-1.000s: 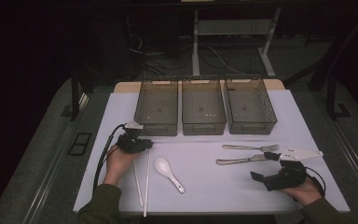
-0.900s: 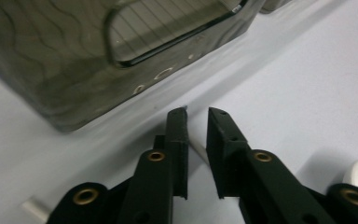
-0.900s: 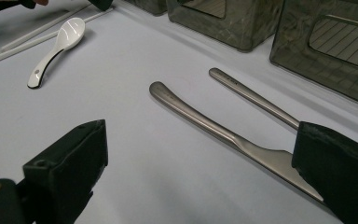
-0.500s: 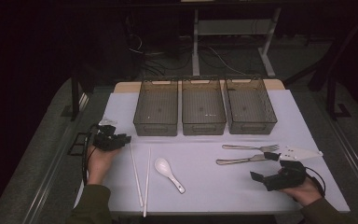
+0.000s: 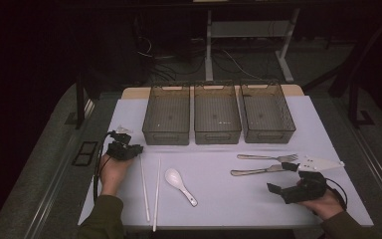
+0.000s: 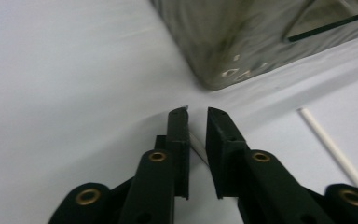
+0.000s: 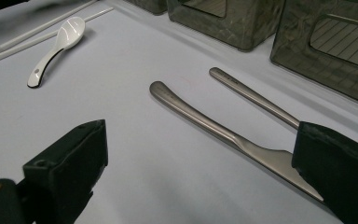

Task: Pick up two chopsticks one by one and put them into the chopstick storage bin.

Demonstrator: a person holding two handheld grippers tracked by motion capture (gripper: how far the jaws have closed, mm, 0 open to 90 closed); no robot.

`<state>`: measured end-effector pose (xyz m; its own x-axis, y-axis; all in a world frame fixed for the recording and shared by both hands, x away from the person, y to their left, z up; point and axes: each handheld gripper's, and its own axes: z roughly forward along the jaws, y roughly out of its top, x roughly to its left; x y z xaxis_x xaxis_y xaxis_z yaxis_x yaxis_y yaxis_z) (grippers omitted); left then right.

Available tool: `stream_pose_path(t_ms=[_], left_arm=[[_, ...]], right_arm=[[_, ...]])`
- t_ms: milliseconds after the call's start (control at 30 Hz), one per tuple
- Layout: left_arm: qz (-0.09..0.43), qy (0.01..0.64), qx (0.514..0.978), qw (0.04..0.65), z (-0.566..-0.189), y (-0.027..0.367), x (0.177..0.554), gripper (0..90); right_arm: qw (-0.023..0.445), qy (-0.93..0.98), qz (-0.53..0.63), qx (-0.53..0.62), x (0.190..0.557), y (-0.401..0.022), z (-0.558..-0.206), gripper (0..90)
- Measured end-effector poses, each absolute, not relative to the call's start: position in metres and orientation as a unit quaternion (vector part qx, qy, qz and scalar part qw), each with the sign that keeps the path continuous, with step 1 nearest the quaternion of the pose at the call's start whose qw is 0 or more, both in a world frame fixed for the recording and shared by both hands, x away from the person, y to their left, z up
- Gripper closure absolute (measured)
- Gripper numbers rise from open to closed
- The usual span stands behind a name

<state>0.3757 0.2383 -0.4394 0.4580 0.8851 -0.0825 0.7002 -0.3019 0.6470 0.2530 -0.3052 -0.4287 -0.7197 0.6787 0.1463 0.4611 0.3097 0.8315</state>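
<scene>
Two white chopsticks [image 5: 149,191] lie side by side at the front left of the white table [image 5: 229,199]. My left gripper [image 5: 135,149] sits at the far end of the left chopstick [image 6: 196,145]. Its jaws stand a narrow gap apart, and the stick's tip shows in that gap, low on the table. A white ceramic spoon [image 5: 179,184] lies just right of the chopsticks. A steel knife [image 5: 256,171] and fork [image 5: 268,158] lie at the right. My right gripper [image 5: 281,178] is open wide, one jaw over the knife's blade [image 7: 279,161].
Three dark see-through bins stand in a row at the back: left [image 5: 166,114], middle [image 5: 217,113] and right [image 5: 267,112]. The left bin's corner [image 6: 223,70] is close ahead of my left jaws. A cable loops from the left gripper along the table's left edge.
My left gripper swung out to the left half a second ago and has come back right to the chopstick's far end. The right gripper has stayed put.
</scene>
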Motion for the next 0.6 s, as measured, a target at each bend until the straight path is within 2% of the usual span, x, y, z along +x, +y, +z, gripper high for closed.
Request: stream_pose_path(t_ms=[600], left_arm=[[0.127,0.420,0.843,0.312,-0.438,0.201,0.375,84.4]], right_arm=[[0.115,0.800,0.467,0.359,0.253,-0.305,-0.428,3.5]])
